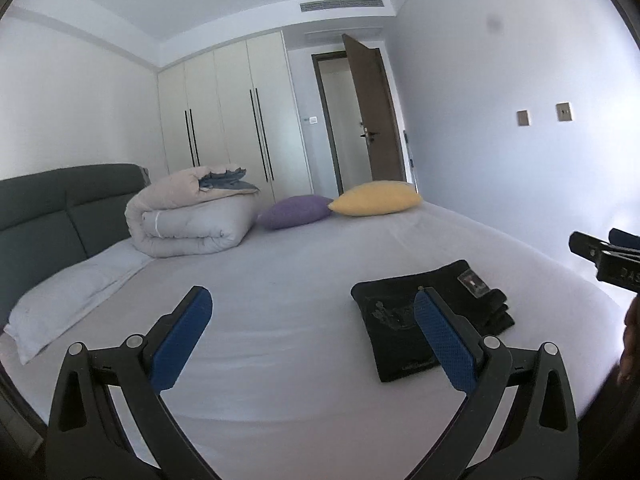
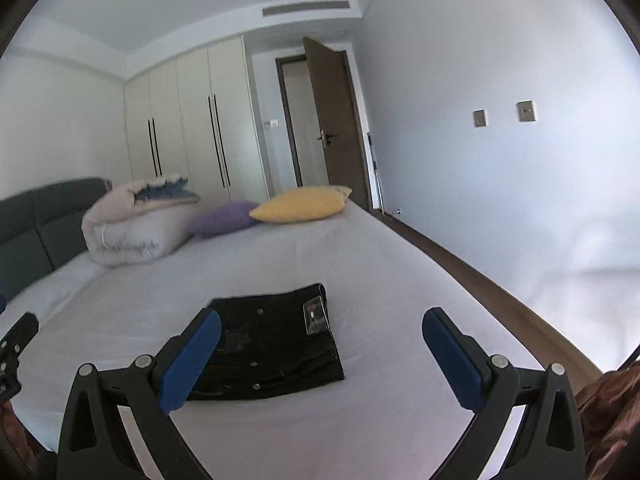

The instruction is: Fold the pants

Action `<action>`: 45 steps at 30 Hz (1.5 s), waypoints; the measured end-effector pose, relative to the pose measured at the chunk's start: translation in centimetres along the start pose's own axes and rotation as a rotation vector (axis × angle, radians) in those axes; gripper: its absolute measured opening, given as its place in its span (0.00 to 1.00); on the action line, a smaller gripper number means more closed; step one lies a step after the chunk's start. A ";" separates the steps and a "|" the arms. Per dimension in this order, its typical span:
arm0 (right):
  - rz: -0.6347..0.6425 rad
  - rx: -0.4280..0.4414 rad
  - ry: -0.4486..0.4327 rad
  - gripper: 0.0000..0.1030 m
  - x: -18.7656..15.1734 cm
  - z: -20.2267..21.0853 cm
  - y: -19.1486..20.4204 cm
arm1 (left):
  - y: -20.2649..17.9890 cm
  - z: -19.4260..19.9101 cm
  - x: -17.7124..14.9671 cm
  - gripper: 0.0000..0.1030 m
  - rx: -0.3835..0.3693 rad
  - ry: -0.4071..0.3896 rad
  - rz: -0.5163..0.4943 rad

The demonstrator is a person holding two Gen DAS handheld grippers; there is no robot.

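1. I hold both tools above the bed (image 2: 400,264), clear of the cloth, because the black pants (image 2: 272,344) already lie folded into a compact stack on the sheet.
2. My left gripper (image 1: 312,320) has its jaws spread wide with nothing between them; the pants sit just beyond its right finger.
3. My right gripper (image 2: 322,344) is likewise fully apart and empty, framing the bundle from above without touching it.
4. The stack rests near my edge of the mattress, label patch up, well apart from the rolled duvet (image 1: 188,216), the purple pillow (image 1: 294,211) and the yellow pillow (image 1: 376,198) by the headboard.
5. I judge the fold finished; only a tidying press could remain.
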State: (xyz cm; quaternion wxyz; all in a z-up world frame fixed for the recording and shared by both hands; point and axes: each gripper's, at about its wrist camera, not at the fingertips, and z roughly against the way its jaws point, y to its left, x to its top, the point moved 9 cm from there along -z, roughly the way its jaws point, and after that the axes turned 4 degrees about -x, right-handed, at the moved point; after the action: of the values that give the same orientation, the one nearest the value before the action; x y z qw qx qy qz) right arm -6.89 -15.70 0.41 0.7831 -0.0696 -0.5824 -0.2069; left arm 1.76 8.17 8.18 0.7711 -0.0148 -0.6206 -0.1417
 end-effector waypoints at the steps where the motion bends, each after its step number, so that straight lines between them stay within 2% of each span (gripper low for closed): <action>1: -0.008 0.001 0.000 1.00 -0.1 0.6 0.0 | 0.3 0.5 0.1 1.00 0.006 0.004 0.014; 4: -0.016 0.037 0.066 1.00 -0.1 0.9 0.9 | 1.5 2.1 -0.3 1.00 0.015 0.034 0.079; 8: -0.024 0.024 0.099 1.00 -0.7 1.8 1.4 | 2.1 2.0 -2.2 1.00 -0.019 0.181 0.163; 11: -0.013 -0.015 0.171 1.00 -2.8 1.6 1.2 | 1.9 1.4 -4.1 1.00 -0.022 0.243 0.200; 14: -0.009 -0.036 0.219 1.00 -4.7 2.0 0.9 | 1.1 0.8 -6.1 1.00 -0.017 0.291 0.183; 18: 0.017 -0.133 0.217 1.00 -5.9 2.9 -0.2 | -0.5 0.2 -8.6 1.00 -0.016 0.343 0.139; 24: 0.029 -0.181 0.248 1.00 -8.0 2.8 -1.0 | -2.2 -2.1 -13.5 1.00 -0.034 0.447 0.118; 29: 0.054 -0.139 0.328 1.00 -9.5 2.2 -0.1 | -2.2 -2.2 -15.1 1.00 -0.026 0.453 0.132; 33: 0.075 -0.116 0.399 1.00 -11.3 1.8 1.1 | -1.8 -2.0 -16.0 1.00 -0.058 0.474 0.179; 36: 0.098 -0.103 0.426 1.00 -12.4 1.6 2.0 | -1.5 -2.2 -17.1 1.00 -0.072 0.506 0.226; 45: 0.110 -0.087 0.496 1.00 -14.6 0.9 2.8 | -1.6 -3.5 -19.5 1.00 -0.078 0.566 0.226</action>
State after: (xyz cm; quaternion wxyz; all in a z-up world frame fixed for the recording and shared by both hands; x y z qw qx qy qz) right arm -10.02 -9.23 -12.68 0.9083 -0.0817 -0.3584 -0.1996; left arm 1.05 9.79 -11.58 0.9230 -0.0731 -0.3698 -0.0774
